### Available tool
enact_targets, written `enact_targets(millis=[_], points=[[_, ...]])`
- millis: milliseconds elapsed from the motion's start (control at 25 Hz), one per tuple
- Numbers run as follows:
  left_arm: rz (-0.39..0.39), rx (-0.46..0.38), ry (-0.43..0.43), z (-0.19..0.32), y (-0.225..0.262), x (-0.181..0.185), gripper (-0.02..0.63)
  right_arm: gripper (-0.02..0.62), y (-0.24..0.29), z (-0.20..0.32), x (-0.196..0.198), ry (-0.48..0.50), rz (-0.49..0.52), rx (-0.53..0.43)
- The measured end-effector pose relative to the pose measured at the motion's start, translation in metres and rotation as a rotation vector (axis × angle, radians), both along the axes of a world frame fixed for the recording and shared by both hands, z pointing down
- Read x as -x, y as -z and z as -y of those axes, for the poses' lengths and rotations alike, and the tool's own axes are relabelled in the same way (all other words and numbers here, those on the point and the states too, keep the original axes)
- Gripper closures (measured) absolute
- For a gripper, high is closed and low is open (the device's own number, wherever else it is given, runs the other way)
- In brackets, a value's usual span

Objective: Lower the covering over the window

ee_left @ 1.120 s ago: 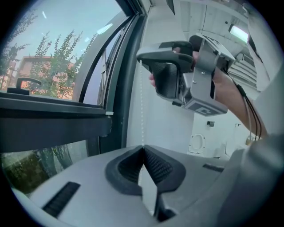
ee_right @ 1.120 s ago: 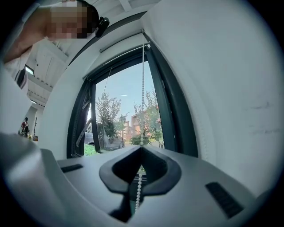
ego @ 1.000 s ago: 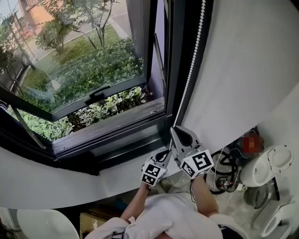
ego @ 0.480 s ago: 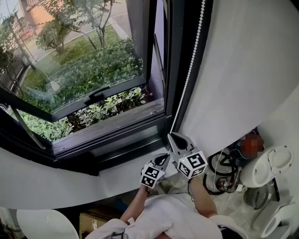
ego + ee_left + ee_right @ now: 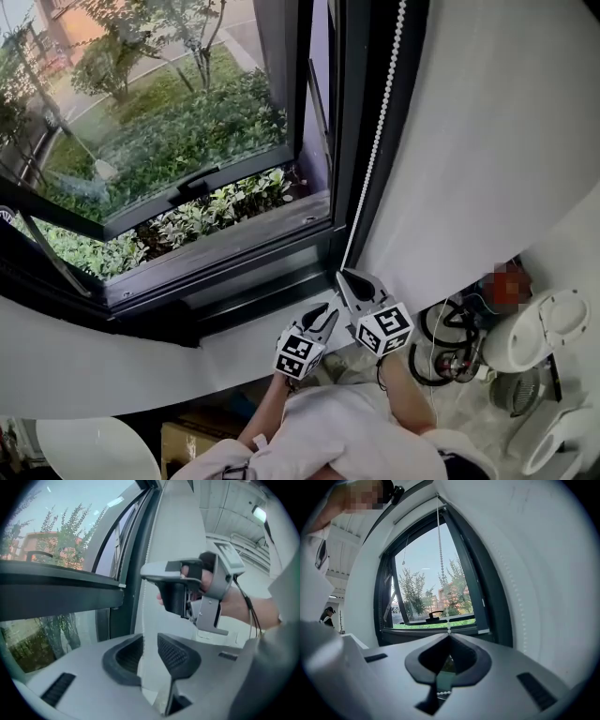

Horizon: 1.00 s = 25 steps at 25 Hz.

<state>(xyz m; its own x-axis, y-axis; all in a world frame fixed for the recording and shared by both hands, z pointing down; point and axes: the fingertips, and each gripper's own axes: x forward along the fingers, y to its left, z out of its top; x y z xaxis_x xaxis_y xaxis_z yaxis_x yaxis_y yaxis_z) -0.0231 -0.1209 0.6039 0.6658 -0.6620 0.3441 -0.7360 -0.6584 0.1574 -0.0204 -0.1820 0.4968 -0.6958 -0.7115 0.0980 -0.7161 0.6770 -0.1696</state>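
Dark-framed window (image 5: pixel 187 141) over shrubs (image 5: pixel 178 122); the covering sits out of view above. Its bead chain (image 5: pixel 380 131) drops into the right tongs (image 5: pixel 347 277), clamped to haul it. Just beside them, the left tongs (image 5: pixel 325 311) have just been opening, with the chain loose between them, probably to regrip.

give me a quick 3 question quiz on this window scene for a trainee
1. True or false: the right gripper is shut on the bead chain.
2. The window sash is: A) shut tight, B) swung open outward, C) fully covered by a blind.
3. Which gripper has its jaws apart?

Key: 1 true. 2 B. 3 the left gripper; its jaws have just been opening, and the chain runs through the gap unpinched.
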Motion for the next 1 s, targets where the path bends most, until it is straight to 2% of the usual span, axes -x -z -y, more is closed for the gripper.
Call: enact_targets(millis=[40,120,480,720,1000], points=[[-0.010,-0.003,-0.004,-0.002,0.005,0.002,0.500,0.600,0.000,0.000,0.000,0.000,-0.001,0.000],[-0.028,-0.015,-0.010,-0.004,0.019,0.006,0.480,0.598,0.000,0.000,-0.001,0.001,0.001,0.001],[-0.092,-0.228,-0.006,0.011,0.133,0.021,0.480,0.599,0.001,-0.004,-0.002,0.007,0.007,0.001],[-0.103,-0.356,-0.055,0.030,0.203,0.009,0.480,0.598,0.001,-0.007,-0.001,0.007,0.010,0.004],[-0.125,-0.457,-0.070,0.053,0.269,-0.006,0.487,0.599,0.001,-0.010,0.001,0.007,0.003,0.002]])
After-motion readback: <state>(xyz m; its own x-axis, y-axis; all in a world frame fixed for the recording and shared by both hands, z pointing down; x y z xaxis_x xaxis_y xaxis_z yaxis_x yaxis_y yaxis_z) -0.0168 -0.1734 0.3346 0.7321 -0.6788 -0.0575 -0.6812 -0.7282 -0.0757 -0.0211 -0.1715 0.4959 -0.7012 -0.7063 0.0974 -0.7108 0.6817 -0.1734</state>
